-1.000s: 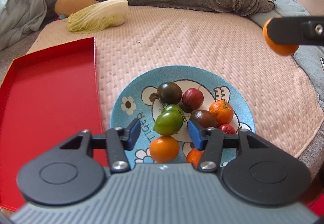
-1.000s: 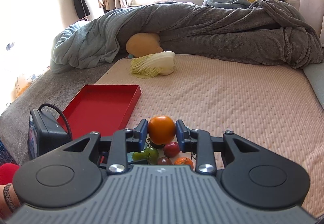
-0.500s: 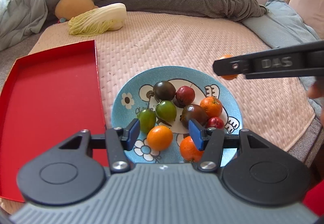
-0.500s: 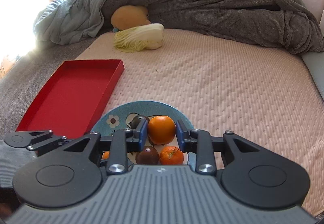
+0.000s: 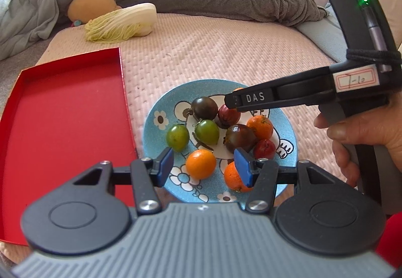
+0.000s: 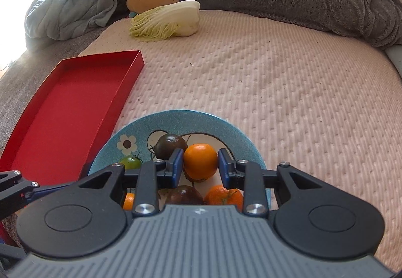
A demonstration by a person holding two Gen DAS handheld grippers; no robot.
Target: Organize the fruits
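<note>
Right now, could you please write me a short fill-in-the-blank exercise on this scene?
1. The right gripper holds an ____ fruit.
2. The fruits lie on a ____ plate with flowers.
3. The tray beside the plate is ____.
4. Nothing sits between the left gripper fingers; it is ____.

Missing words: orange; blue; red; open

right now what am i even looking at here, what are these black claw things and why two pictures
These are two hand-held grippers, each with a fisheye camera looking along its fingers, so you get one picture per gripper. The left gripper hangs open over a blue cartoon plate of small tomatoes and oranges. The right gripper, held by a person's hand, is shut on an orange fruit above the same plate. Everything sits on a pink quilted bed cover, with a red tray beside the plate and a napa cabbage further back.
</note>
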